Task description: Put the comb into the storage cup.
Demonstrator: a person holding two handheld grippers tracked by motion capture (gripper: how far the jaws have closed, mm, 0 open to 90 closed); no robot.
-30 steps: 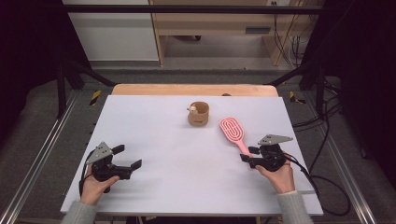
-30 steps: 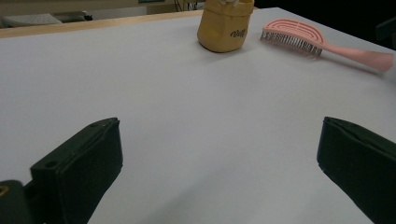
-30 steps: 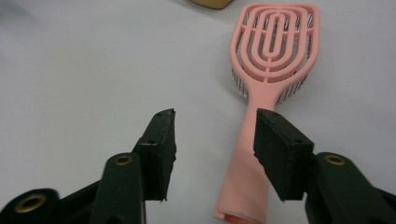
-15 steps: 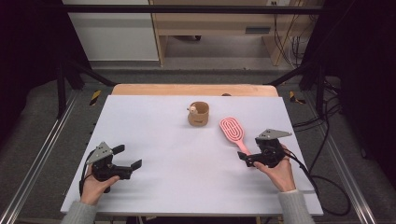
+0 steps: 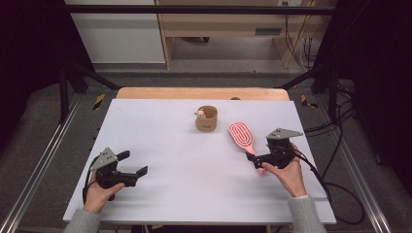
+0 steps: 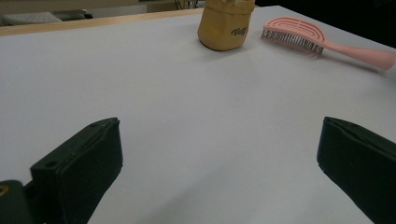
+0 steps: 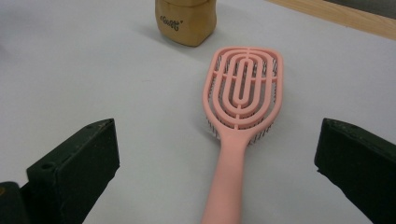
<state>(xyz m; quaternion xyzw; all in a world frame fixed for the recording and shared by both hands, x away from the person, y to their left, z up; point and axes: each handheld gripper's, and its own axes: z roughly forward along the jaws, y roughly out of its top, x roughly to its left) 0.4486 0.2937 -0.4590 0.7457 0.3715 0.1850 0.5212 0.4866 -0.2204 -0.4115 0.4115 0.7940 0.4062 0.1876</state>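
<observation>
A pink hairbrush (image 5: 241, 134) lies flat on the white table (image 5: 160, 126), bristles down, with its handle pointing toward the person. My right gripper (image 5: 257, 156) sits at the handle's end. Its jaws have just been opening and now stand wide on either side of the handle (image 7: 229, 186) without touching it. A tan cup (image 5: 206, 119) with a small figure on its rim stands left of the brush head (image 7: 243, 93). My left gripper (image 5: 133, 163) rests open at the near left, with bare table between its jaws (image 6: 219, 168). Both the cup (image 6: 226, 25) and the brush (image 6: 299, 32) lie far ahead of it.
A wooden strip (image 5: 199, 93) borders the table's far edge. Black frame bars and cables run down the right side (image 5: 335, 145). A metal rail (image 5: 39, 165) lines the left.
The right gripper's jaws have spread apart around the brush handle, and the hand has shifted slightly. The brush stays on the table. The left gripper has not moved.
</observation>
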